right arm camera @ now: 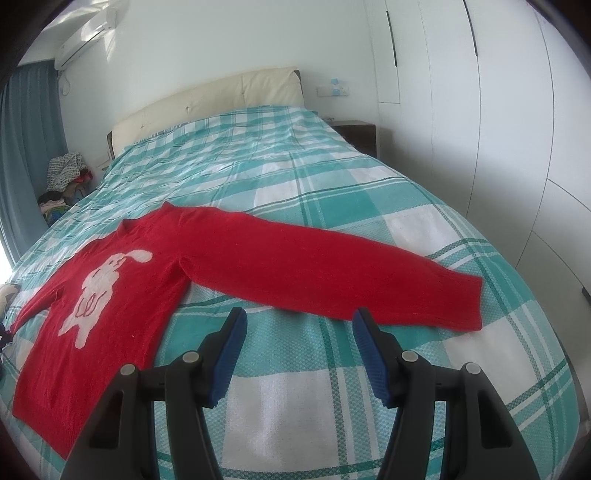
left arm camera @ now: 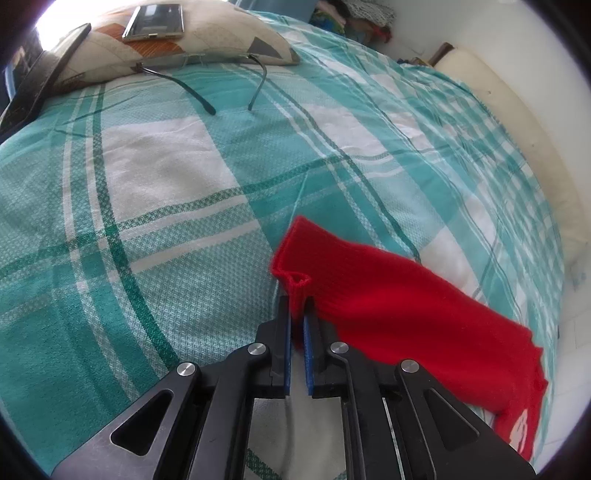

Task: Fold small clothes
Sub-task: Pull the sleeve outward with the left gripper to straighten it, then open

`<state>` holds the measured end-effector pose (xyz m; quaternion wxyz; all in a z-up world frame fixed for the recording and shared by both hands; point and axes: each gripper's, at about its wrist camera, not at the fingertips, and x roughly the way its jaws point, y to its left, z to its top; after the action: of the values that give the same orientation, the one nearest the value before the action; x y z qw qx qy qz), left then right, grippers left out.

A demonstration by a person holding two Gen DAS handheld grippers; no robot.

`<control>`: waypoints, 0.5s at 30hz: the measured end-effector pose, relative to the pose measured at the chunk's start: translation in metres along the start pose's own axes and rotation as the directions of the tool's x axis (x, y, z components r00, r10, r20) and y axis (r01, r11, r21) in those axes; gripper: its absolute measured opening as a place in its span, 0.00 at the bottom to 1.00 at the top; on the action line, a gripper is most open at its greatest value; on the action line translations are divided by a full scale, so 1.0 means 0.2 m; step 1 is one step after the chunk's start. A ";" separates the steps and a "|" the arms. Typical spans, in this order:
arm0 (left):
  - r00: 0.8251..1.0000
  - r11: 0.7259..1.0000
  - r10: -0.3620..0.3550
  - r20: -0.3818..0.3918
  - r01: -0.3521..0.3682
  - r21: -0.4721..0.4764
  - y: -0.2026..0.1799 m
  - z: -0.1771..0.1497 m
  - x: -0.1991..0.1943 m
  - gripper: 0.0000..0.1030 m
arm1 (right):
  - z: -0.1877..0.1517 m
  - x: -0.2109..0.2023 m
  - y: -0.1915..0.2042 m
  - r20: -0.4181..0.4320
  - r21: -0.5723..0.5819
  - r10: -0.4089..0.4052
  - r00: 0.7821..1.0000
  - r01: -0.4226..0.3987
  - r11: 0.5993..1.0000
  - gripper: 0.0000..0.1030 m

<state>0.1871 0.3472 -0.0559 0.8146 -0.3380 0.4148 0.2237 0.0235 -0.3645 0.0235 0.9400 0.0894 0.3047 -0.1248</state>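
A small red sweater (right arm camera: 122, 295) with a white rabbit motif (right arm camera: 99, 291) lies flat on the teal plaid bedcover (right arm camera: 332, 192). One long sleeve (right arm camera: 332, 273) stretches out to the right. My right gripper (right arm camera: 299, 317) hovers open just in front of that sleeve, with nothing between its blue pads. In the left wrist view, the other red sleeve (left arm camera: 406, 314) runs off to the right, and my left gripper (left arm camera: 297, 306) is shut on the edge of its cuff (left arm camera: 295, 251). The cuff stands up bunched between the pads.
A patterned pillow (left arm camera: 177, 44) carries a phone (left arm camera: 155, 22), with a dark tablet (left arm camera: 44, 74) beside it and eyeglasses (left arm camera: 207, 85) on the cover in front. Beyond are a cream headboard (right arm camera: 207, 103), a clothes pile (right arm camera: 62, 177), a nightstand (right arm camera: 356, 134) and white wardrobe doors (right arm camera: 480, 110).
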 end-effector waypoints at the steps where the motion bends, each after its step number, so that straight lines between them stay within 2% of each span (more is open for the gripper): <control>1: 1.000 1.000 -0.006 -0.003 0.006 -0.002 0.00 0.00 0.00 0.08 | 0.00 0.00 0.00 0.001 -0.002 -0.002 1.000 0.002 1.000 0.58; 4: 1.000 1.000 -0.020 -0.011 0.020 -0.004 0.01 0.00 -0.01 0.10 | 0.00 0.00 0.01 -0.001 -0.005 -0.003 1.000 0.003 1.000 0.58; 6: 1.000 1.000 -0.015 -0.011 0.015 0.003 0.01 -0.01 -0.03 0.15 | 0.00 0.00 0.01 -0.005 -0.006 0.000 1.000 0.000 1.000 0.58; 9: 1.000 1.000 -0.019 -0.013 0.018 -0.004 0.01 -0.03 -0.06 0.28 | 0.00 0.00 0.00 -0.004 -0.003 0.004 1.000 -0.004 1.000 0.58; 11: 0.999 0.999 -0.031 -0.008 0.031 -0.020 0.02 -0.05 -0.09 0.42 | 0.00 0.00 0.00 0.001 0.001 0.004 1.000 -0.004 1.000 0.58; 15: 1.000 0.998 -0.011 0.026 0.013 -0.057 0.07 -0.05 -0.16 0.60 | 0.00 -0.01 -0.01 0.005 0.011 0.002 1.000 -0.002 1.000 0.59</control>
<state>0.1549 0.3466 -0.0394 0.8111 -0.3610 0.3958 0.2349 0.0215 -0.3661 0.0251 0.9404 0.0945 0.3017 -0.1257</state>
